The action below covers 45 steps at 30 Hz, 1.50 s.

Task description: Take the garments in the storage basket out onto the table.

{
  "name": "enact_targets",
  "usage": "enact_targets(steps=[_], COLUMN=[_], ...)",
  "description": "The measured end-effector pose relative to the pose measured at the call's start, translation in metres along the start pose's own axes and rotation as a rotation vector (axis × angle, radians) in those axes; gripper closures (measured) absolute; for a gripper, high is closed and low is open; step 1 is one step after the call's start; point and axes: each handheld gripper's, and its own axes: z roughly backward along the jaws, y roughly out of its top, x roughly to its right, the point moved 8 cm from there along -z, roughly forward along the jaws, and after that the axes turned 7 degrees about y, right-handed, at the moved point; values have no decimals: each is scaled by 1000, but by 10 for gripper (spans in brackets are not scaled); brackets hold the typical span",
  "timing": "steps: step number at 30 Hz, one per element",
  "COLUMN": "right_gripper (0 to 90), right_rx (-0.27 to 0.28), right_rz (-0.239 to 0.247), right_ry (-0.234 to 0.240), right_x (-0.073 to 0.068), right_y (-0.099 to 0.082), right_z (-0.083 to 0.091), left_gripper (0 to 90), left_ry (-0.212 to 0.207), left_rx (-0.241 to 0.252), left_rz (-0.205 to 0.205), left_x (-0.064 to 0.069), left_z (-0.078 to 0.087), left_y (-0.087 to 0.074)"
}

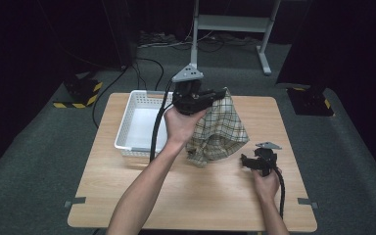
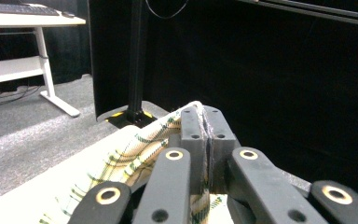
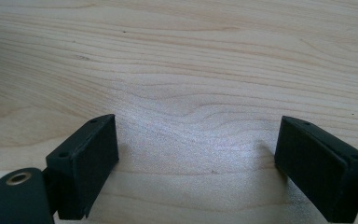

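A cream cloth with a dark green and yellow check [image 1: 219, 129] hangs in the air above the wooden table [image 1: 127, 196], held up by one corner. My left gripper [image 1: 221, 93] is shut on that corner, raised over the table's middle. In the left gripper view the jaws stand pressed together with the checked cloth [image 2: 135, 154] pinched between the pads and draping down to the left. My right gripper [image 1: 243, 160] rests low near the table's right side, below the cloth's hanging end. Its jaws stand wide apart over bare wood [image 3: 196, 93], my right gripper [image 3: 196, 158] holding nothing.
A white slatted plastic basket [image 1: 127, 128] sits on the table's left half, just left of the raised hand. Dark floor surrounds the table, with a white desk frame [image 1: 235, 24] and cables behind it.
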Motion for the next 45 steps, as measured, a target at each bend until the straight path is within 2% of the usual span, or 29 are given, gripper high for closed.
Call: enact_targets(steps=[11,17,28,33,45], right_gripper=[126,126,126,126,126], right_rx=[-1,-1,0,1,1], right_rz=[-3,-2,-1,-1,-1], right_ry=[1,1,0,0,0], right_x=[0,0,0,0,0], right_y=[0,0,0,0,0], right_z=[0,0,0,0,0], left_gripper=[885,885,884,884,883], left_ry=[26,49,82,94,118], left_rx=[-14,-59,-93,-109,-125], left_rz=[-9,-15,5,28,41], left_x=[-6,-13,-27,-35,-44], left_z=[-12,-21,-30,-34,-36], left_y=[-15,-31,-56,-71,-90])
